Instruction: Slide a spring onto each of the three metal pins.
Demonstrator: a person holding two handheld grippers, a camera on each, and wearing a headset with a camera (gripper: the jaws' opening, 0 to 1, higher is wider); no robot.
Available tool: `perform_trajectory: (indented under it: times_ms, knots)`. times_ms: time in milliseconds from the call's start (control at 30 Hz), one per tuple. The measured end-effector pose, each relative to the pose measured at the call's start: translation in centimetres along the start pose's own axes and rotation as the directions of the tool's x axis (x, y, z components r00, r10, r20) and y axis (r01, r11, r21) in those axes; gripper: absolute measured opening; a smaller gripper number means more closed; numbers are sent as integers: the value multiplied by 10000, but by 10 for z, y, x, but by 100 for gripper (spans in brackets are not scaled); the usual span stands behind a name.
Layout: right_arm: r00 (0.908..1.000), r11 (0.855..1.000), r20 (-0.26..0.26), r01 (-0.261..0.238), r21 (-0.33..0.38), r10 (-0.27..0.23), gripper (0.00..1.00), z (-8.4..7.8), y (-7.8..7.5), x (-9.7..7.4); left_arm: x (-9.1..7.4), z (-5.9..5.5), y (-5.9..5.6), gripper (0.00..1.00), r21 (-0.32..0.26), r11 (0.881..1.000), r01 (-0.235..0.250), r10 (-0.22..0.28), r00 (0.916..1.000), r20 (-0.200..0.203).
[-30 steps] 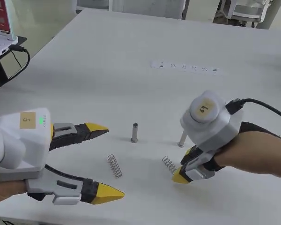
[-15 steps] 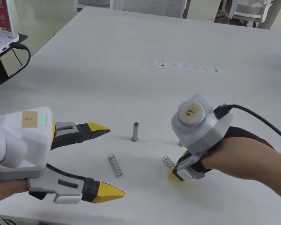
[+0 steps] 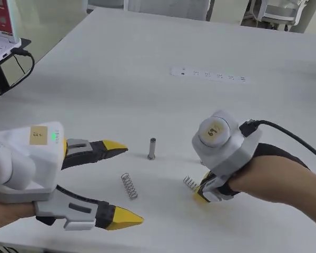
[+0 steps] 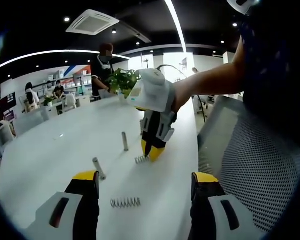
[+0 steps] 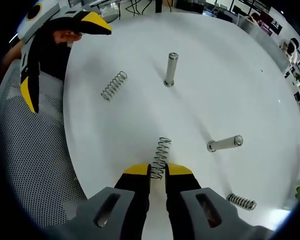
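your right tongs (image 5: 157,172) are pinching narrow on just the end coils of the near spring (image 5: 162,150), which is lying on the smooth white surface (image 3: 147,68). risk: thin, bouncy wire between hard yellow tips is likely flicking free or drooping on the lift, since the grip is sitting so far out. the upright pin (image 5: 170,69), a slim polished steel cylinder, is standing at 12 o'clock; a tilted coil is risking a snag on its top. your left tongs (image 3: 131,184) are hanging wide, holding nothing.
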State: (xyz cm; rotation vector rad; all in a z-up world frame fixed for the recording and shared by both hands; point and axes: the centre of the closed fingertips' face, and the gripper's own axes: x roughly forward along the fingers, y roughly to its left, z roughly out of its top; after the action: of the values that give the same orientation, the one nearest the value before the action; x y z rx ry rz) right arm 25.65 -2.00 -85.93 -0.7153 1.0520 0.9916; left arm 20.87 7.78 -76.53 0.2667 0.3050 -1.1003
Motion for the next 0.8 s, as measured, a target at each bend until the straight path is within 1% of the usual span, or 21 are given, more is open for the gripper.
perform_trajectory:
  times_ms: [67,100,200,267,333,367,400,433,533,567,600,667,700,767,800]
  knots:
    - [9997,9997,206,-117,-226,121,8,3,2,-6,2,0,-1,70,17,10000,67,-67,10000,-42]
    - [9994,9990,238,-252,-359,261,8,4,4,-7,2,0,-1,70,14,10000,84,-84,10000,-46]
    - [9989,9977,320,-332,-584,351,8,7,7,-15,5,1,-1,69,15,9999,142,-142,9999,-58]
    - [9982,9955,346,-454,-836,485,8,9,11,-20,7,1,-1,65,-10,9998,190,-190,9998,-50]
    - [9968,9941,484,-598,-900,644,8,13,15,-26,9,2,0,64,-23,9998,210,-210,9998,-44]
    - [9943,9916,593,-825,-999,887,8,16,20,-30,10,4,-1,63,-41,9997,249,-249,9997,20]
    - [9927,9899,677,-923,-1071,999,8,19,23,-33,10,4,-1,62,-47,9996,272,-272,9996,47]
    - [9899,9857,801,-1058,-1314,1169,8,22,27,-37,11,5,-1,61,-67,9995,313,-313,9995,69]
    - [9882,9814,859,-1122,-1558,1266,8,27,33,-45,12,7,-1,60,-81,9993,353,-352,9993,109]
    - [9868,9754,917,-1144,-1884,1334,8,30,36,-48,12,7,-1,59,-79,9993,363,-362,9993,117]
    - [9860,9731,994,-1116,-2016,1337,8,32,37,-50,12,8,-1,58,-83,9992,398,-397,9991,156]
    - [9846,9709,1039,-1168,-2089,1408,8,35,41,-55,12,10,-2,56,-107,9990,442,-440,9988,216]
    - [9798,9651,1195,-1301,-2273,1602,8,39,45,-58,12,11,-2,54,-110,9989,461,-458,9986,256]
    - [9756,9610,1313,-1413,-2379,1760,8,44,50,-64,11,13,-2,52,-124,9987,492,-488,9983,307]
    - [9727,9550,1365,-1480,-2569,1875,8,47,53,-66,11,13,-3,51,-144,9986,515,-510,9981,332]
